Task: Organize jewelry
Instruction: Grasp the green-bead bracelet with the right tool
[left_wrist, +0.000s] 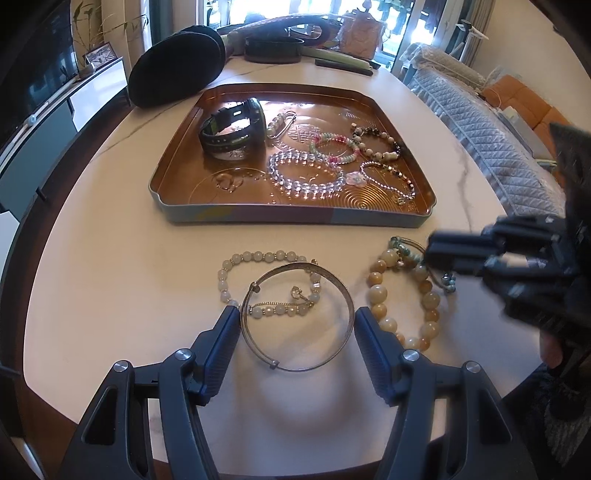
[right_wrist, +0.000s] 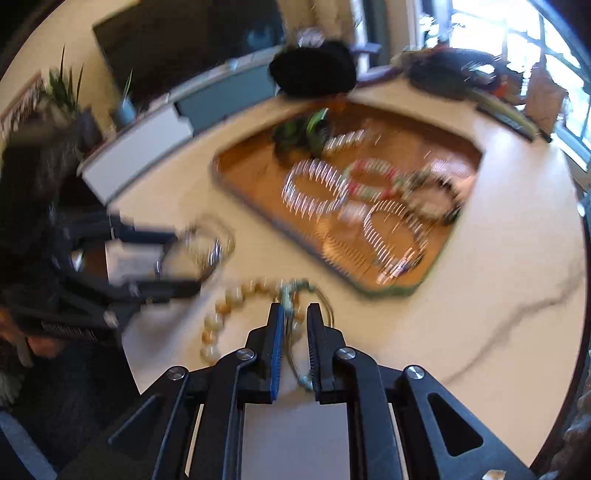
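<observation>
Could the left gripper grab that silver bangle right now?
Probably yes. The left gripper stands open with a finger on either side of the silver bangle, nothing above it. A pale bead bracelet lies partly under the bangle and might snag.

table (left_wrist: 122, 266): pale marbled top, rounded edge | black hat (left_wrist: 173, 70): lay at far side of table | television (left_wrist: 33, 62): dark screen, stood on low cabinet (left_wrist: 74, 107) | sofa (left_wrist: 476, 122): grey quilted cover | plant (right_wrist: 62, 88): beside the screen
</observation>
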